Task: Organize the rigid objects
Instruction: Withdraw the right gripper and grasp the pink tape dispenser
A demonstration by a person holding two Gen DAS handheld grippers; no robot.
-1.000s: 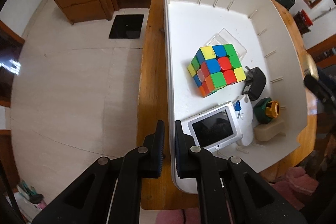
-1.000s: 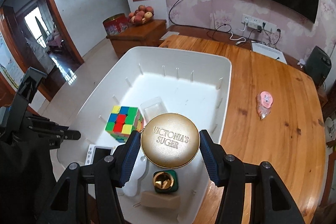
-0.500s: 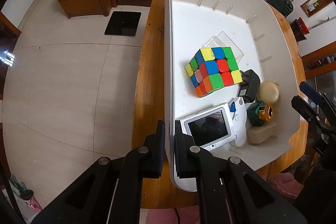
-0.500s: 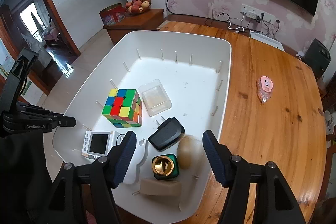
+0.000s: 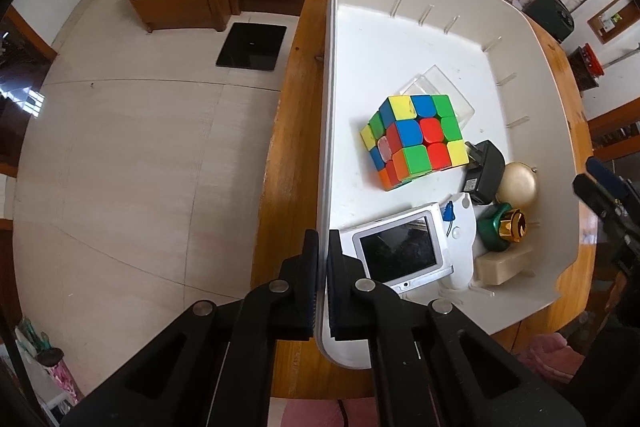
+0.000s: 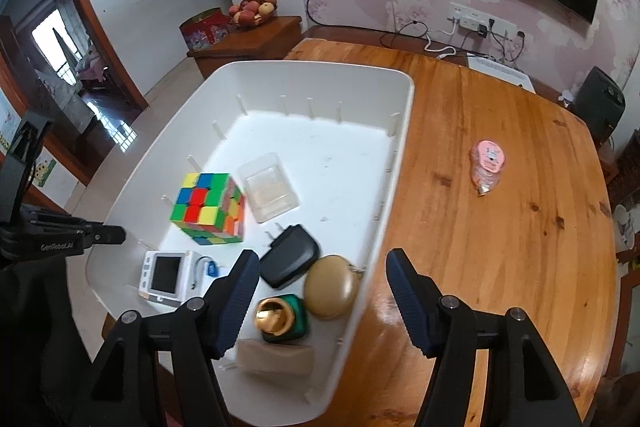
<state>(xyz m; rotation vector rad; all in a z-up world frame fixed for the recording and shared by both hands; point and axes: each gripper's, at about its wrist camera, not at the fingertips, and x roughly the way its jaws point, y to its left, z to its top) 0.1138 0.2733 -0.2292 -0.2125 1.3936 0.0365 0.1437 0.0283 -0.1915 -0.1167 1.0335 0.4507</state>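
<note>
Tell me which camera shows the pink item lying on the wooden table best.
The right wrist view: the pink item lies unobstructed on the bare table, right of the white bin. The left wrist view does not show it at all.

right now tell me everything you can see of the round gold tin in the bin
The round gold tin looks like smooth matte metal, a flat disc. It rests tilted on its edge against the white bin wall near the corner. The black charger touches it on one side, the green bottle with a gold cap sits beside it. No lettering shows from here. Neither claw holds it; the right claw hangs open above it.
</note>
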